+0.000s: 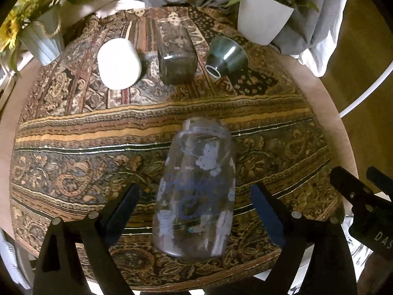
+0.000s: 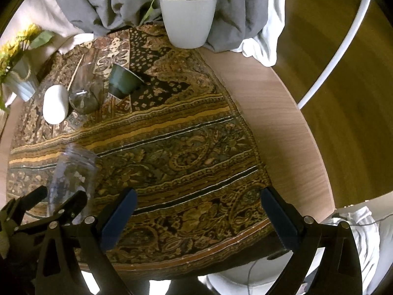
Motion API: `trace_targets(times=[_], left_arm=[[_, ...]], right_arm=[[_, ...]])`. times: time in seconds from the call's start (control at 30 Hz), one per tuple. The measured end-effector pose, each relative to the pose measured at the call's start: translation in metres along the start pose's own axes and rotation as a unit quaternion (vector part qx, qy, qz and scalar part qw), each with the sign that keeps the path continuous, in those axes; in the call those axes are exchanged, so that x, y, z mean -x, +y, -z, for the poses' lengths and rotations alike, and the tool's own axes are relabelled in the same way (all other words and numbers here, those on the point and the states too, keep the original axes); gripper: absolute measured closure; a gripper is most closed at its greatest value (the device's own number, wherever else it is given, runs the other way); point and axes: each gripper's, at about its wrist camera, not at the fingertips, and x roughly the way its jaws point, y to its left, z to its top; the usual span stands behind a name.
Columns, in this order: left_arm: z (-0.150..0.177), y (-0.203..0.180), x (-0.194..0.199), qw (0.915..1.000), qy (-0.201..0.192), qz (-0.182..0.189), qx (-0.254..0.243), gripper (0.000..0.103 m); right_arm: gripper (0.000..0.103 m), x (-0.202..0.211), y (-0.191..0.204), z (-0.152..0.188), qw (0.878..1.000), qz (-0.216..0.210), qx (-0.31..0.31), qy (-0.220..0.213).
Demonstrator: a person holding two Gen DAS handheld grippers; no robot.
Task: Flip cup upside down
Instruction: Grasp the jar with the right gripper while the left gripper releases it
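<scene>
A clear glass cup with pale blue print (image 1: 196, 191) stands on the patterned cloth, its wider end down near the table's front edge. My left gripper (image 1: 196, 209) is open, its fingers on either side of the cup without touching it. The cup also shows in the right wrist view (image 2: 71, 182) at lower left, with the left gripper's fingers (image 2: 71, 206) beside it. My right gripper (image 2: 199, 221) is open and empty over the cloth to the right of the cup; it shows in the left wrist view (image 1: 368, 201).
At the back stand a white cup (image 1: 119, 64), a dark clear glass (image 1: 176, 56) and a green cup (image 1: 224, 54) tipped on its side. A white plant pot (image 1: 262, 17) and a sunflower vase (image 1: 41, 39) flank them. The round table's wooden rim (image 2: 282, 127) lies to the right.
</scene>
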Motion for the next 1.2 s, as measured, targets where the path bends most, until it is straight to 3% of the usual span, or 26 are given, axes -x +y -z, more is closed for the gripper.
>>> trace_targets(times=[0.4, 0.87, 1.2], left_arm=[[-0.015, 0.052, 0.056, 0.9951, -0.075, -0.057, 0.029, 0.005], [0.002, 0.116, 0.056, 0.9952, -0.040, -0.084, 0.031, 0.005], [0.011, 0.143, 0.046, 0.9956, -0.019, -0.089, 0.021, 0.005]], right_arm=[[0.002, 0.027, 0.031, -0.002, 0.998, -0.045, -0.025, -0.018], [0.002, 0.018, 0.103, 0.019, 0.996, -0.089, 0.003, 0.028], [0.006, -0.004, 0.132, 0.037, 0.992, -0.106, -0.016, 0.072]])
